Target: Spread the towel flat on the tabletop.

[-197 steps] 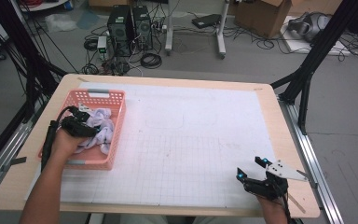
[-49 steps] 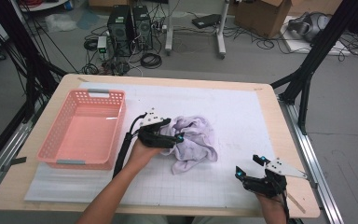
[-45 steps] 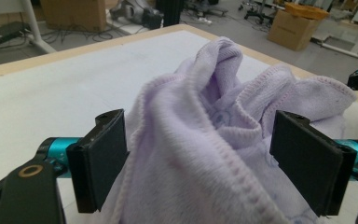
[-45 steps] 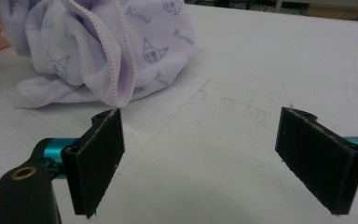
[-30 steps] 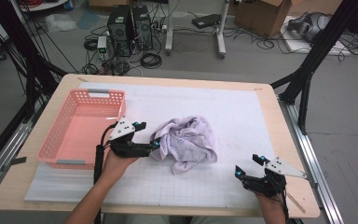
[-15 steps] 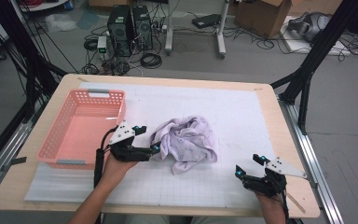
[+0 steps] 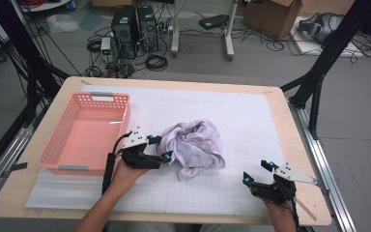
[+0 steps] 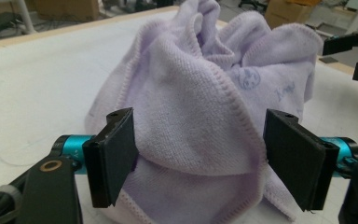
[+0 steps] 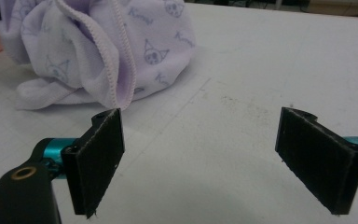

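The left tongs (image 7: 160, 148) have just been closing a little, but they are open with the purple towel (image 7: 196, 147) between the pads, not squeezed yet. The right tongs (image 7: 257, 171) are open and empty, well away from the towel. The towel sits bunched on the bench (image 7: 251, 111), beside the pink basket (image 7: 84, 130).

The wooden bench (image 7: 294, 145) carries a white gridded mat (image 7: 251, 121); on the mat sit a pink basket (image 7: 84, 133) (at its left end) and a crumpled lilac towel (image 7: 198, 147) near the middle.
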`<state>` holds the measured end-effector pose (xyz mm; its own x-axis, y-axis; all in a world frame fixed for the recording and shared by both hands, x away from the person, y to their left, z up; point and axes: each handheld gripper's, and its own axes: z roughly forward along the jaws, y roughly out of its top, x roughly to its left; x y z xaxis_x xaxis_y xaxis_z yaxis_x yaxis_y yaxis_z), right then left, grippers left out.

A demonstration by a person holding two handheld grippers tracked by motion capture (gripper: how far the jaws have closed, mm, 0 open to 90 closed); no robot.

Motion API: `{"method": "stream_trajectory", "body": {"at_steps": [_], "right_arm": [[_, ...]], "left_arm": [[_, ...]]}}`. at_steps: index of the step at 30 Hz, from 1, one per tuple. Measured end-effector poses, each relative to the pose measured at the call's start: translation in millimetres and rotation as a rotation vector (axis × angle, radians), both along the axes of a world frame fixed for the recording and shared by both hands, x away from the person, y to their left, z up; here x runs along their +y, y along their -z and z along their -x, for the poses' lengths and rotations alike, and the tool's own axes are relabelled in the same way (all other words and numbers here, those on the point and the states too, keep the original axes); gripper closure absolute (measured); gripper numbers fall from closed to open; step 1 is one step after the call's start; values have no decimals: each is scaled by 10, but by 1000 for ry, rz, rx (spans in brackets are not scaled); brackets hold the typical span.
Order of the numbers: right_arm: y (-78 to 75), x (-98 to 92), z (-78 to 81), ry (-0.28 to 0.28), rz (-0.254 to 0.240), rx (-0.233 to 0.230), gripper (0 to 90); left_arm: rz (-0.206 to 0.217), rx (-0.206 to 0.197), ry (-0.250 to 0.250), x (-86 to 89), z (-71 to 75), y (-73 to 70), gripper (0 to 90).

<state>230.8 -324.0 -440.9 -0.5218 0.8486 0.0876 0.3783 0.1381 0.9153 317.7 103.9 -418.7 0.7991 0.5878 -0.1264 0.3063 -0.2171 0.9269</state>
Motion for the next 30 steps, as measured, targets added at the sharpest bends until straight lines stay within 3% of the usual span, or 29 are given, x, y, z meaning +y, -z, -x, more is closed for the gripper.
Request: {"method": "stream_trajectory", "body": {"at_steps": [3, 7, 10, 12, 14, 17, 19, 22, 23, 30], "right_arm": [[3, 45, -12, -18, 4, 7, 139], [11, 142, -48, -53, 17, 21, 140], [19, 253, -115, -90, 27, 37, 153], [9, 314, -159, -118, 31, 42, 206], [-11, 405, -219, -158, 23, 49, 249], [-36, 550, -318, -216, 12, 58, 369], [-50, 655, -390, -234, 32, 63, 427], [-27, 773, -454, -262, 95, 79, 719], [-15, 781, -456, -258, 111, 84, 762], [-85, 484, -295, -231, 117, 108, 829]], "left_arm": [[-9, 26, 20, -70, -32, 53, 279], [-62, 18, 34, -162, -57, 107, 364], [-86, 25, 41, -174, -72, 134, 510], [-95, 24, 36, -154, -72, 127, 640], [-93, 19, 35, -132, -68, 110, 706], [-79, 13, 32, -112, -56, 85, 741], [-62, 11, 28, -94, -54, 68, 749], [-37, 12, 22, -58, -54, 39, 753], [-28, 13, 19, -39, -56, 27, 754], [43, 6, -9, 55, -79, -48, 774]]}}
